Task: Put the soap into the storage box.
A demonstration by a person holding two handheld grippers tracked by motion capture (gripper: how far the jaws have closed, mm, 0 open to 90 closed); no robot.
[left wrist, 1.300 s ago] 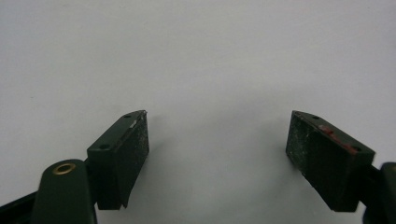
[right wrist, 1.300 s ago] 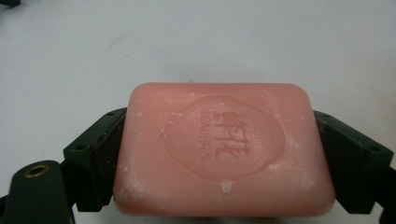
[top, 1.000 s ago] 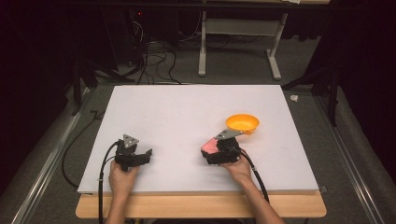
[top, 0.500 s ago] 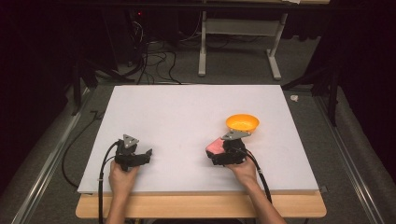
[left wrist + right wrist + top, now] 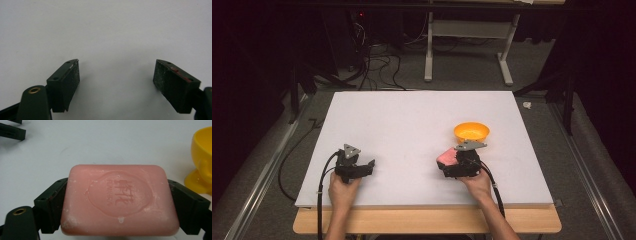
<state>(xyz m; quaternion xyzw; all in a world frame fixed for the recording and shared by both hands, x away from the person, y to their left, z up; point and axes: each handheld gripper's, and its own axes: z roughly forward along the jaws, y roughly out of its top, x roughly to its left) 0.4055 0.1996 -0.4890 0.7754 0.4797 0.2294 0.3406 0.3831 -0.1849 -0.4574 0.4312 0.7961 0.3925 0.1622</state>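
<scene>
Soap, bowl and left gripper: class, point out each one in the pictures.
soap (image 5: 119,200): right gripper view, on its stamped top face.
bowl (image 5: 471,131): high view, on its orange inside.
left gripper (image 5: 116,82): left gripper view, midway between its two open jaws.

A white board (image 5: 412,125) covers most of a light wooden table (image 5: 422,222), whose bare wood shows as a strip along the near edge. Grey carpet (image 5: 462,75) spreads beyond the far edge and down both sides. Metal rails (image 5: 257,185) run on the floor along the left and right sides. Past the far edge stands a white metal table frame (image 5: 467,40) with two legs on flat feet. Left of it, a tangle of black cables (image 5: 372,65) lies on the carpet. The surroundings fall away into darkness, with dark stands at both far corners. Light falls evenly on the board.
</scene>
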